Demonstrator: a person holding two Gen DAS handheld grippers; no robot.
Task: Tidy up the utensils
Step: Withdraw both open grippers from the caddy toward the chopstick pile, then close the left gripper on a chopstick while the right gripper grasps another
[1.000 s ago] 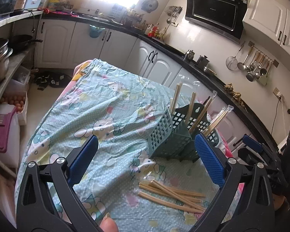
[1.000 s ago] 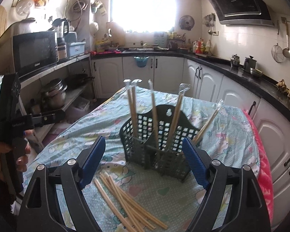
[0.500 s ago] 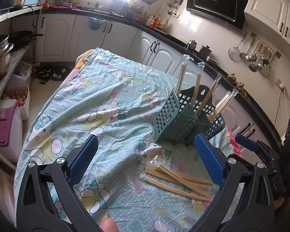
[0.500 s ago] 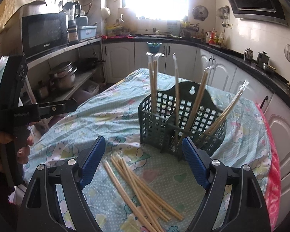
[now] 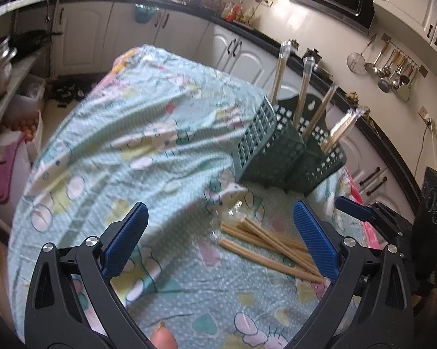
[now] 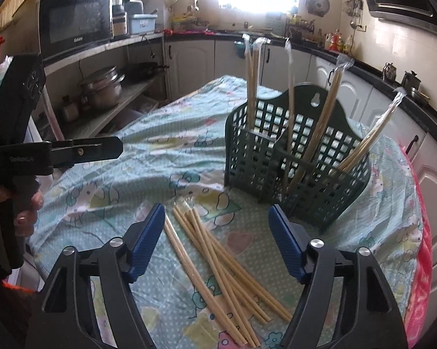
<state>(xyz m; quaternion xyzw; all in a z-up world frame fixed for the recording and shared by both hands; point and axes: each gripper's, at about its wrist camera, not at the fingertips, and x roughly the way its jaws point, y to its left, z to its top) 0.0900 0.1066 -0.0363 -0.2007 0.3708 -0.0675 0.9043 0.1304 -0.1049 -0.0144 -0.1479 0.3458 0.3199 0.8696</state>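
Note:
A dark green perforated basket (image 5: 265, 151) (image 6: 300, 157) stands on the cartoon-print tablecloth (image 5: 131, 133) (image 6: 160, 151). Several wrapped chopsticks (image 5: 302, 87) (image 6: 253, 81) stand upright or lean in its compartments. A loose pile of chopsticks (image 5: 265, 244) (image 6: 218, 261) lies flat in front of it. My left gripper (image 5: 218, 206) is open above the cloth, with the pile by its right finger. My right gripper (image 6: 216, 208) hangs over the pile; its jaws are closing, the chopsticks lie below between them, and the pads touch nothing.
A hand (image 6: 26, 212) holds the left gripper's handle at the left edge. A shelf with steel pots (image 6: 102, 87) and a microwave (image 6: 75, 23) runs along the left. White cabinets and a dark counter (image 5: 364, 122) wrap the room. Red cloth (image 6: 422, 261) marks the table's right edge.
Both grippers have come down closer to the table and the loose chopsticks. The right gripper's jaws have narrowed. The basket and the pile have stayed in place.

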